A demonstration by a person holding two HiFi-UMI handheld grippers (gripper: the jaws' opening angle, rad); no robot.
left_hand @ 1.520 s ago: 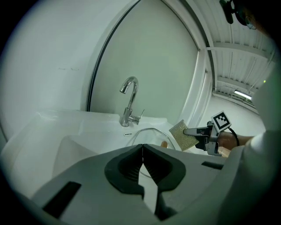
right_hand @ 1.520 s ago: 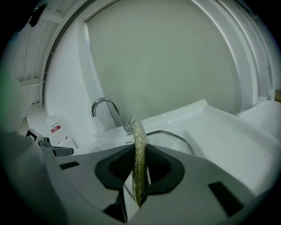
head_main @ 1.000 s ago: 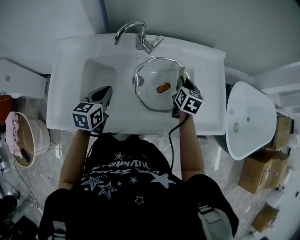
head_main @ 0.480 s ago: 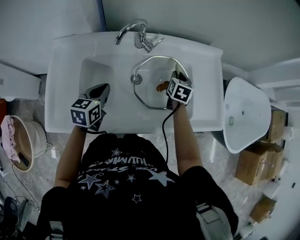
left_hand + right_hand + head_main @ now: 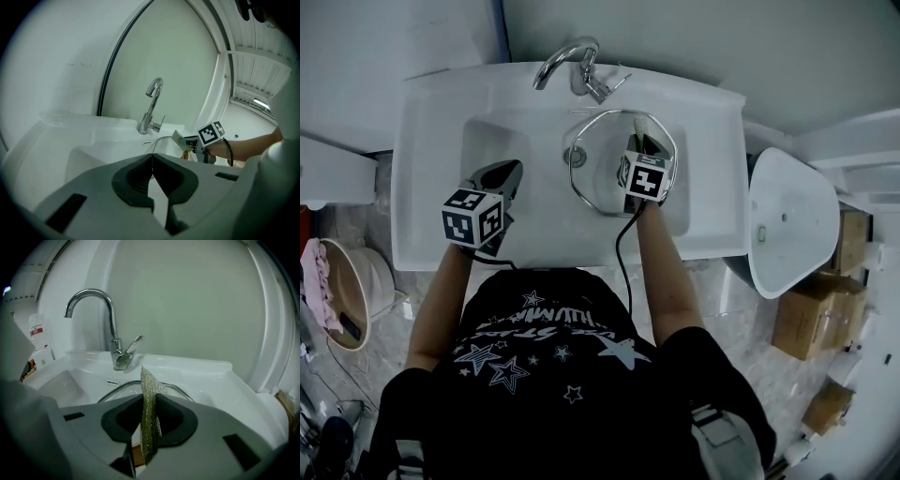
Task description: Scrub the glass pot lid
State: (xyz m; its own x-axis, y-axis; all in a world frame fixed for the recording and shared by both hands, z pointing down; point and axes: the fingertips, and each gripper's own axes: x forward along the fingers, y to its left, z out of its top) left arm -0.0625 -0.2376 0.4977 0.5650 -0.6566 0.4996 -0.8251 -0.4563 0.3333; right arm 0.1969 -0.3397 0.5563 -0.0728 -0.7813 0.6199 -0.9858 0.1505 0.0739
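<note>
While pinching a scouring pad [image 5: 149, 380], the right gripper [image 5: 150, 401] hangs over the glass pot lid [image 5: 592, 173].
Left gripper [image 5: 151, 163]: jaws pressed together, empty, over the sink [image 5: 431, 122].

In the white washbasin [image 5: 431, 141] lies the glass pot lid [image 5: 598, 178], below the tap [image 5: 567, 54]

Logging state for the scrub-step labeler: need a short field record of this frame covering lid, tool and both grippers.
lid: glass pot lid lying in the sink basin, below the faucet
tool: scouring pad, on edge between the right jaws
right gripper: shut on the scouring pad, over the lid
left gripper: shut, nothing in it, over the sink's left part, apart from the lid
pad-to-lid contact: cannot tell
</note>
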